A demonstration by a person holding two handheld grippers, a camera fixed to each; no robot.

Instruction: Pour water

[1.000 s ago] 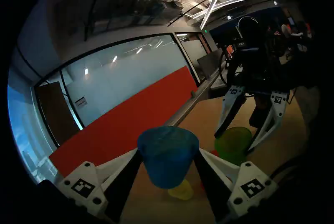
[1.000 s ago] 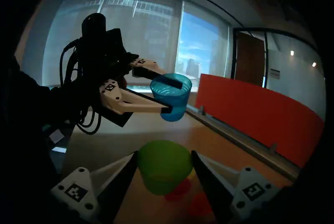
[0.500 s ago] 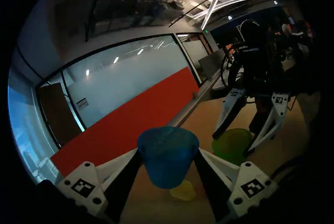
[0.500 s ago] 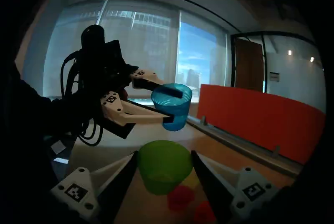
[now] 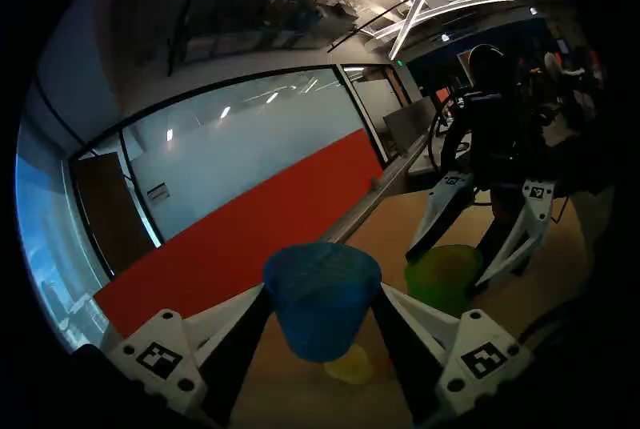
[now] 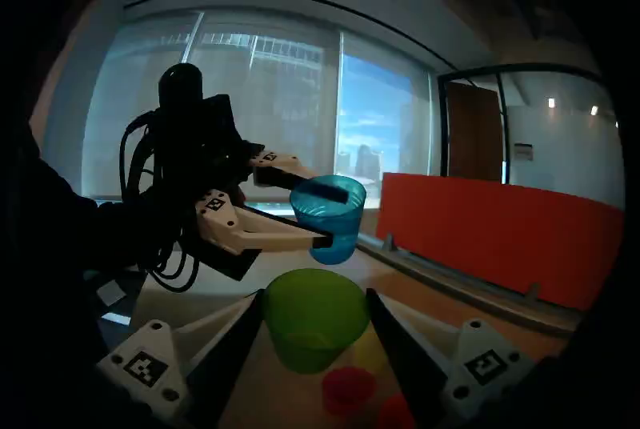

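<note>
- The left tool (image 5: 322, 301) is closed around a translucent blue plastic cup (image 5: 322, 313); both white fingers press against its sides, one on each flank, and the cup is lifted clear of the table.
- In the right gripper view the blue cup hangs in the air above and beyond the green cup, apart from it, its rim leaning slightly toward the camera. Its inside is in shadow, so I cannot tell whether it holds any water.
- The right tool (image 6: 314, 318) is clamped on a translucent green plastic cup (image 6: 314, 325), with one finger on each side of the cup wall. The cup stands upright between them with its open mouth up.
- A darker band near the bottom of the green cup may be a small amount of water, though the tinted plastic makes this hard to judge.
- In the left gripper view the green cup sits off to the right of and beyond the blue cup, not touching it.
- A light wooden table (image 5: 388, 229) lies below both cups.
- A small yellow plastic cup (image 5: 348, 365) sits on the table just under the blue cup.
- Two small red plastic cups (image 6: 348, 387) stand on the table under the green cup, close to each other.
- A long red wall panel (image 5: 256, 229) runs along the far edge of the table, and large bright windows (image 6: 368, 141) stand behind the left tool.
</note>
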